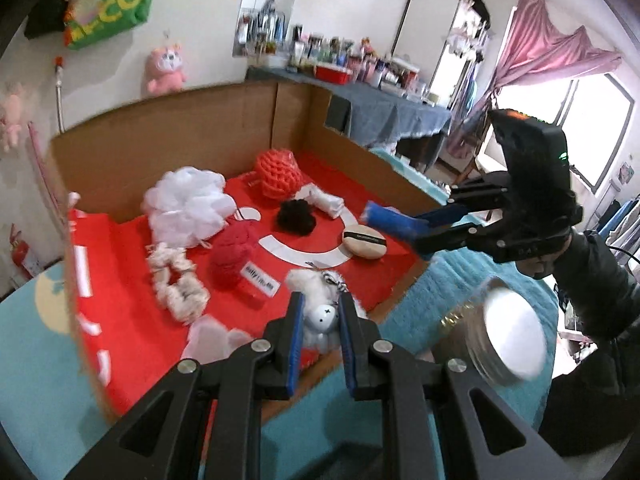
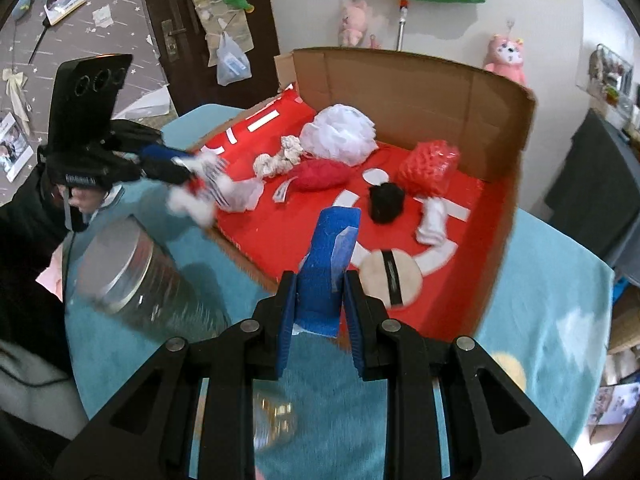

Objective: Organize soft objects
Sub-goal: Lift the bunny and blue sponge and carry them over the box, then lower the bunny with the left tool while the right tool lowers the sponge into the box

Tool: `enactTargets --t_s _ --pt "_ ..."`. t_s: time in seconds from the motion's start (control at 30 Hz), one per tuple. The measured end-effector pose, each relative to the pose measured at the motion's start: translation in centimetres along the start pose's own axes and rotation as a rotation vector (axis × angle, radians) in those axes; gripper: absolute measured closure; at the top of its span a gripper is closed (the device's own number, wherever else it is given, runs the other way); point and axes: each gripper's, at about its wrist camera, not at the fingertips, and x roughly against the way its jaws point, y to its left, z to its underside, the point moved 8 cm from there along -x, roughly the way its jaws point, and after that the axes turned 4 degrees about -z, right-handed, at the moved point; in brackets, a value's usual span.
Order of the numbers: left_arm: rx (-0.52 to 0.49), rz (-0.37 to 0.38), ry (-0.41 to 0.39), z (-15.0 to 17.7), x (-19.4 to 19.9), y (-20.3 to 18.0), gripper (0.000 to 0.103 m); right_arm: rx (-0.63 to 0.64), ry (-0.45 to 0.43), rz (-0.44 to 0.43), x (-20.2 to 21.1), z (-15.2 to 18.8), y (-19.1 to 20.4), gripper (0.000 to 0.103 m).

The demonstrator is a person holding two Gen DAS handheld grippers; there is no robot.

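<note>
White fluffy plush toy [image 1: 320,316]: pinched between the jaws of the left gripper [image 1: 320,312], held above the near edge of the red-lined cardboard box [image 1: 168,148]. Blue cloth piece [image 2: 326,268]: clamped upright in the right gripper [image 2: 320,300], jaws pressed on its sides, over the box's front edge. Beyond the left claw, inside the box: red knitted ball [image 1: 234,256], white scrunchie [image 1: 176,284], white mesh puff [image 1: 186,208], orange knitted ball [image 1: 278,174], black pompom [image 1: 296,216], round powder puff [image 1: 365,242]. Right of the left claw, on the blue blanket [image 1: 36,368], lies a metal-lidded jar [image 1: 508,340].
</note>
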Motion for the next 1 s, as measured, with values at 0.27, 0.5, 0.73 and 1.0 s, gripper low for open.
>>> enactTargets --t_s 0.27,0.5,0.73,1.0 --pt "0.041 -0.029 0.164 -1.1 -5.6 1.0 0.085 -0.032 0.166 0.019 -5.3 -2.0 -0.8 0.080" --pt "0.064 -0.077 0.252 -0.9 -8.0 1.6 0.084 -0.068 0.306 0.049 -8.9 -1.7 -1.5 0.079" --pt "0.094 -0.103 0.305 -0.5 -9.2 2.4 0.083 -0.077 0.348 0.061 -9.9 -1.3 -1.7 0.079" --pt "0.121 -0.115 0.308 -0.4 -9.1 2.7 0.071 -0.087 0.359 0.086 -10.1 -0.9 -1.8 0.078"
